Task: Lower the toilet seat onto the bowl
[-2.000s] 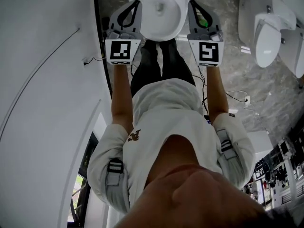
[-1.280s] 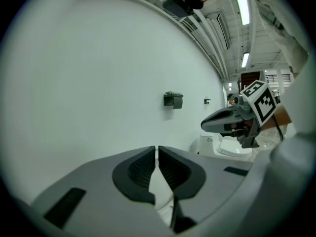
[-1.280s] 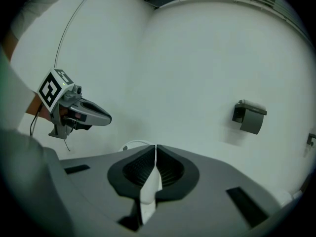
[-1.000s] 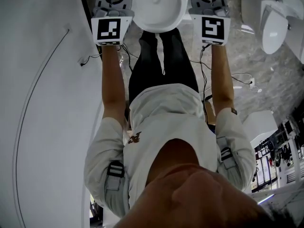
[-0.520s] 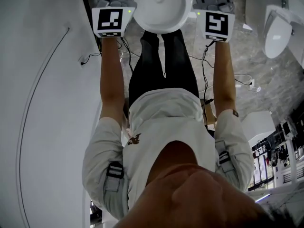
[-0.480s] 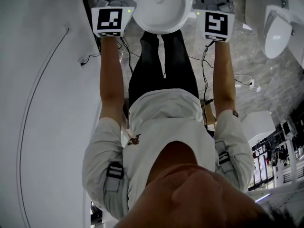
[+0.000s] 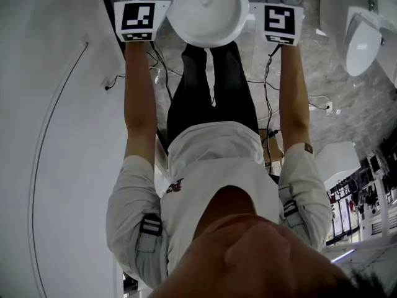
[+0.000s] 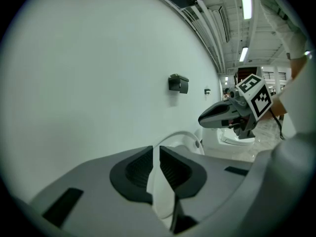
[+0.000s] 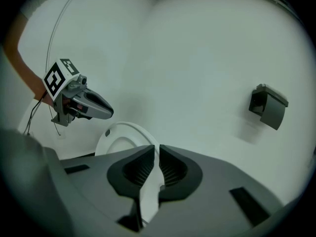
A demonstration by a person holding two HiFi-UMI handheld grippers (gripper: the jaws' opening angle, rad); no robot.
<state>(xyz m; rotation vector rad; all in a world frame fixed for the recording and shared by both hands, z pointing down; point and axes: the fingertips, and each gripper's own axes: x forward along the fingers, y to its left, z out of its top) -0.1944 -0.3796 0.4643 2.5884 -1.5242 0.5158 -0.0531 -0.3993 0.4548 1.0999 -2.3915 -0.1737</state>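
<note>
In the head view the white toilet (image 7: 205,8) lies at the top centre, with a marker cube on either side of it: the left one (image 7: 138,16) and the right one (image 7: 279,20). Both sets of jaws are cut off by the top edge there. In the left gripper view my left gripper (image 8: 157,169) is shut on the thin white rim of the toilet seat (image 8: 181,138). My right gripper (image 9: 157,169) is likewise shut on the seat (image 9: 121,141) from the other side. Each gripper view shows the other gripper, the right one (image 8: 203,120) and the left one (image 9: 110,113), across the seat.
A curved white wall (image 7: 56,135) runs close on the left. A black box (image 9: 266,105) is fixed to the wall behind the toilet. More white toilets (image 7: 360,39) stand at the right on grey marble floor. Cables (image 7: 155,61) trail beside the person's dark trouser legs (image 7: 208,85).
Both grippers have slid toward the top of the head view, so their jaws left the frame. The arms have stretched out further. The toilet has shifted up with them.
</note>
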